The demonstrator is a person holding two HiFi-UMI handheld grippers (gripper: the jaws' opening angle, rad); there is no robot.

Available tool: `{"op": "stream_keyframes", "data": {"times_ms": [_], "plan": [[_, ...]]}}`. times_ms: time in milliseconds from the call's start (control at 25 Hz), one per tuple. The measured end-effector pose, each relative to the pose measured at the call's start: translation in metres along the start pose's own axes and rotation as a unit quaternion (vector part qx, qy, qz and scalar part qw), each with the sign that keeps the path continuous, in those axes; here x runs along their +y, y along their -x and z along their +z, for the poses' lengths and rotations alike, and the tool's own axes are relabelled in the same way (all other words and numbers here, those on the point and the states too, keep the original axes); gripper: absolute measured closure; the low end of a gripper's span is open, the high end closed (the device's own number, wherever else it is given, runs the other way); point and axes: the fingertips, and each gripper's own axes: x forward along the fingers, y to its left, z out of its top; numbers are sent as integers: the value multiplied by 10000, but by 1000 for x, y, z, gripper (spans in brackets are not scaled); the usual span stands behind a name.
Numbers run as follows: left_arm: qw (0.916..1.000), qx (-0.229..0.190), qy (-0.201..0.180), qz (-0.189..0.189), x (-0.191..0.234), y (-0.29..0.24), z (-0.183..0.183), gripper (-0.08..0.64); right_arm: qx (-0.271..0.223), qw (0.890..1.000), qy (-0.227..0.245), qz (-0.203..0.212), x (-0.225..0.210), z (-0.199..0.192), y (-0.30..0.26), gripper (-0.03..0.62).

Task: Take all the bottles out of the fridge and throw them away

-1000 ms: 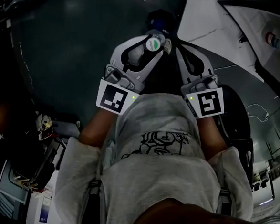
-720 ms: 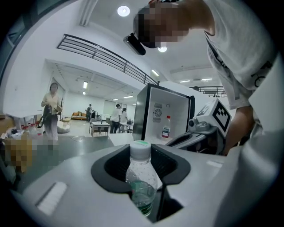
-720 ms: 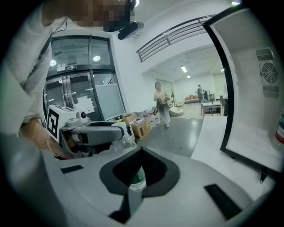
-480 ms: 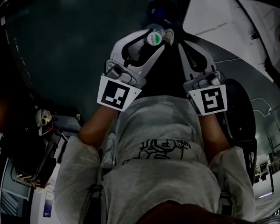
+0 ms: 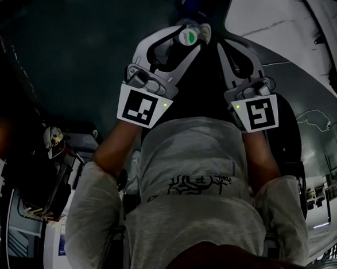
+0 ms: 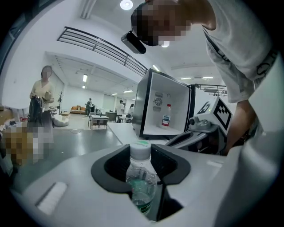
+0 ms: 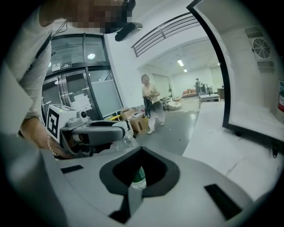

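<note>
The left gripper (image 5: 188,39) is clamped on a clear plastic bottle (image 6: 141,153). Its pads press the sides just under the white-and-green cap (image 5: 188,36). The bottle stands upright between the jaws, so its long axis crosses them, with the cap above the tool and the green-tinted body hanging below it. This bottle is therefore out of the fridge and rides in the left hand alone. Just to the right of that tool, with its tip close beside the held bottle, is the right gripper (image 7: 140,153). Its jaws are closed together with nothing pinched between them (the scrap of green label (image 7: 138,177) showing through their cut-out lies beyond the tips and, I judge, belongs to the bottle in the left tool). Further right again, off the right gripper's right side and ahead-right of the left one, the open fridge (image 6: 177,99) sits on a white counter (image 6: 117,131). A second bottle (image 6: 166,116) stands upright on the fridge floor. No bin can be made out in any view, so I cannot say which way the drop lies. Wherever it is, that move falls to the left hand, and because the bottle hangs upright, parting the jaws should let it fall base first. For the second bottle, the empty right hand is on the fridge side and looks nearer. Since that bottle's axis is vertical, the tool would likely come in level, one jaw on either side.
</note>
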Motion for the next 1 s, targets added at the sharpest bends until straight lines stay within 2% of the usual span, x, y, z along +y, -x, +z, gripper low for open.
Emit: {"op": "stream_keyframes", "data": {"times_ms": [520, 720, 1000], "plan": [[9998, 11, 136, 113, 14, -12, -51, 411, 230, 9997, 64, 86, -1, -50, -30, 583], [10000, -17, 47, 82, 14, -14, -76, 411, 289, 9995, 99, 102, 2, -75, -45, 584], [9999, 71, 87, 113, 11, -17, -108, 411, 343, 9994, -80, 27, 4, -110, -53, 584]]}}
